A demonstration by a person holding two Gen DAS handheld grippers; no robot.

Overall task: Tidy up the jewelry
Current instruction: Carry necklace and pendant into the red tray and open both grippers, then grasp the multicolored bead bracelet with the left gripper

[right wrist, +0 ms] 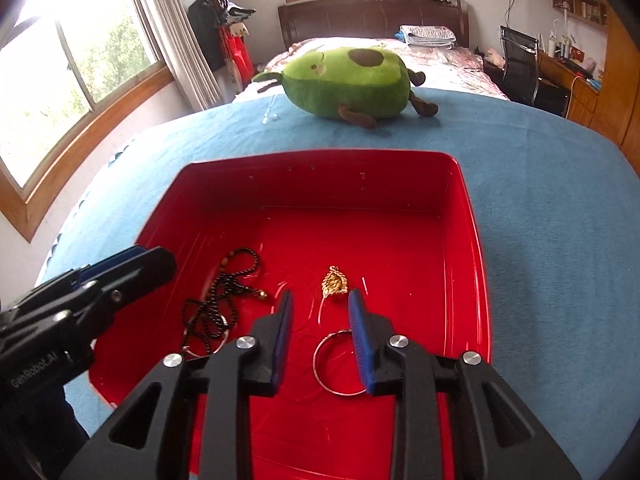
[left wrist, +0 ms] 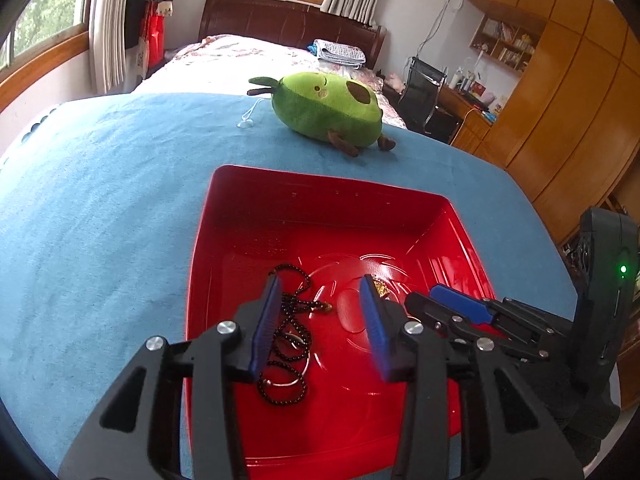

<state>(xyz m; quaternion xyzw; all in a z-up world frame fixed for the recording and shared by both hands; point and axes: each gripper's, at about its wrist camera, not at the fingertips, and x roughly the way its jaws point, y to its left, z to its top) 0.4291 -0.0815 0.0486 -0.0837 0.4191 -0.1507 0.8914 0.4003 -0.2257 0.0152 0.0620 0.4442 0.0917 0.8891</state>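
A red tray point(left wrist: 320, 179) point(right wrist: 316, 157) sits on a blue cloth. On its floor lies a black bead necklace point(left wrist: 298, 312) point(right wrist: 212, 312), tangled over a silver ring point(left wrist: 288, 383). My left gripper point(left wrist: 321, 285) hangs open just above it, its left finger point(left wrist: 266, 320) over the beads and nothing pinched. A gold pendant point(right wrist: 334, 282) point(left wrist: 381, 289) lies mid-tray, just beyond my right gripper point(right wrist: 320, 298), which is open. A silver bangle point(right wrist: 316, 362) lies flat under the right gripper, partly hidden by its right finger. Each gripper shows in the other's view: right gripper point(left wrist: 436, 300), left gripper point(right wrist: 140, 264).
A green avocado plush toy point(left wrist: 328, 108) point(right wrist: 352, 80) lies on the blue cloth point(left wrist: 100, 200) beyond the tray, with a small clear suction hook point(left wrist: 245, 123) beside it. Behind are a bed, windows, a desk with a chair and wooden cabinets.
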